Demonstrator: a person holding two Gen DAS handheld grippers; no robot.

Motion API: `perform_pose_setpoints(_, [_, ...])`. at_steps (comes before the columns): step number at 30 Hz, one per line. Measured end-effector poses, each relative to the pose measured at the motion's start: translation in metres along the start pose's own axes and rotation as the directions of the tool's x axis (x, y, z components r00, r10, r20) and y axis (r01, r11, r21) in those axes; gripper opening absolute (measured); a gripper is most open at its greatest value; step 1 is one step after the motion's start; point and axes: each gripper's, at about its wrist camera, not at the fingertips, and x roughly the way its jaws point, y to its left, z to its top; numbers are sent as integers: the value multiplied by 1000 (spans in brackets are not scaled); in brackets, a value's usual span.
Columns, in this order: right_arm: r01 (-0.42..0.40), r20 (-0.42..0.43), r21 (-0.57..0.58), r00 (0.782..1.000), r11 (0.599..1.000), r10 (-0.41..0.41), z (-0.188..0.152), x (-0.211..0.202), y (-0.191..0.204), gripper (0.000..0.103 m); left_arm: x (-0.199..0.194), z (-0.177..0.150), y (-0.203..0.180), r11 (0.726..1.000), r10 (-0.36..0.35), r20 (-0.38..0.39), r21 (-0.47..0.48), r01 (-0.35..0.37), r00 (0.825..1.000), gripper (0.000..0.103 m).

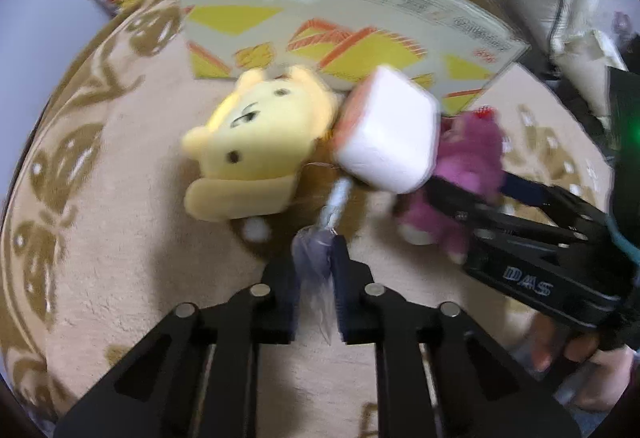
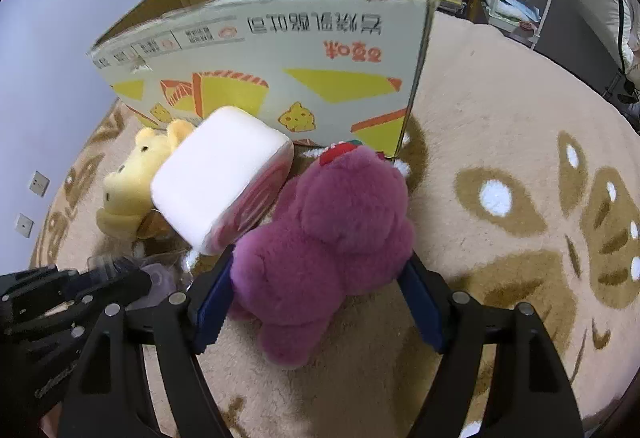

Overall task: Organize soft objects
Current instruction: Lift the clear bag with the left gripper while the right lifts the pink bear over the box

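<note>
Fingers of the left gripper pinch a purple tag whose cord runs to a white cube plush, which leans beside a yellow bear plush on the beige rug before a cardboard box. Seen from the right wrist, the right gripper reaches level, its jaws spread around a purple bear plush, pads against its sides.

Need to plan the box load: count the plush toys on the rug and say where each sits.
3. The yellow bear lies leftmost, the white cube plush leans between, and the purple bear sits between the right gripper fingers. All are before the cardboard box; more may be hidden inside.
</note>
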Motion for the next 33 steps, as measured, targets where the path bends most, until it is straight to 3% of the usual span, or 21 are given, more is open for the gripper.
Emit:
perform_pose_setpoints(6, [-1,33,12,999,1000,0,-4,-17,-2,81,-14,-8,-18,997,41,53,65,-45,998,11])
perform_pose_setpoints(9, [-10,64,18,998,1000,9,-5,-30,-2,81,-28,-4,-19,996,59,125,65,-68,990,11])
perform_pose_setpoints(14, [-31,144,11,989,999,29,-4,-55,0,81,-58,-1,-23,990,96,277,70,-119,956,11])
perform_pose_setpoints(19, [-38,213,-2,976,999,38,-3,-76,2,81,-82,1,-29,980,149,404,63,-190,903,11])
perform_pose_setpoints(25, [-37,336,7,941,999,33,1,-103,1,81,-100,10,-25,976,160,492,52,-212,856,11])
perform_pose_setpoints(33, [-18,513,21,858,1000,5,7,-128,0,81,-110,21,-28,973,144,563,69,-220,814,11])
